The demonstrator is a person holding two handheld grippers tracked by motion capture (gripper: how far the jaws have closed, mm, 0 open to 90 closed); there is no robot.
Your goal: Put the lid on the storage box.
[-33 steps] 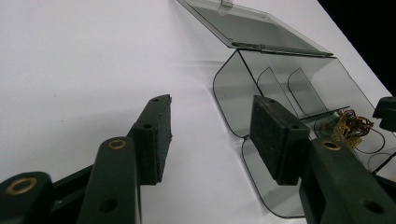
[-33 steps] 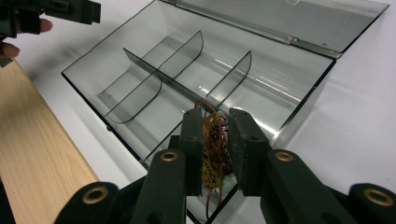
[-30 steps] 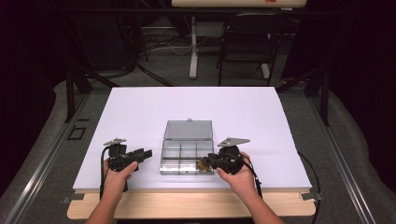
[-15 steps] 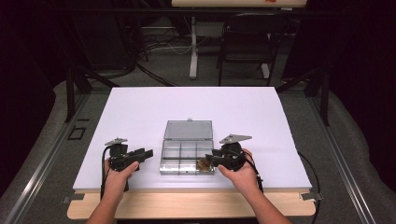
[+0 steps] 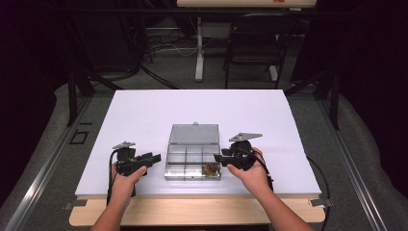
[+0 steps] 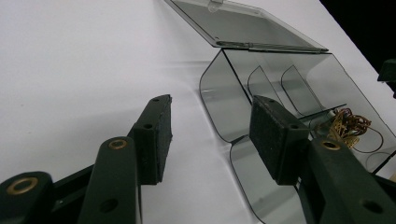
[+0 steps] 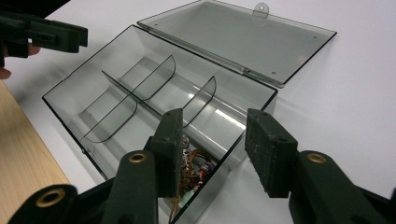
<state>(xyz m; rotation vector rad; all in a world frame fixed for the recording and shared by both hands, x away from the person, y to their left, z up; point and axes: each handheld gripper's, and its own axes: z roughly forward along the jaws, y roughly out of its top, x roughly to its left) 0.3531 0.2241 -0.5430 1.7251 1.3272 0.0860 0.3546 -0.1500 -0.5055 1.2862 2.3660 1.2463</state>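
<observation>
A clear grey compartment box (image 5: 185, 163) lies near the table's front edge, its lid (image 5: 194, 134) folded open flat behind it. A small bundle of brown wires and parts (image 5: 210, 169) rests in the near right compartment. My right gripper (image 5: 219, 158) hovers at the box's right end. In the right gripper view its jaws (image 7: 215, 116) straddle the box's end wall above the bundle (image 7: 194, 168), touching neither. These jaws have just been opening. My left gripper (image 5: 153, 159) stands open just left of the box. In its own view (image 6: 210, 105) the pads hold nothing, the box's end wall (image 6: 224, 79) close ahead.
The white tabletop (image 5: 144, 115) spreads wide behind and beside the box. Its wooden front edge (image 5: 192, 209) is near my hands. The box's other compartments (image 7: 140, 74) hold nothing. A dark chair (image 5: 252, 43) and a stand leg (image 5: 199, 48) are on the floor beyond the table.
The right gripper's jaws have spread wider over the near right compartment. Both hands have stayed where they were, and the left gripper looks the same.
</observation>
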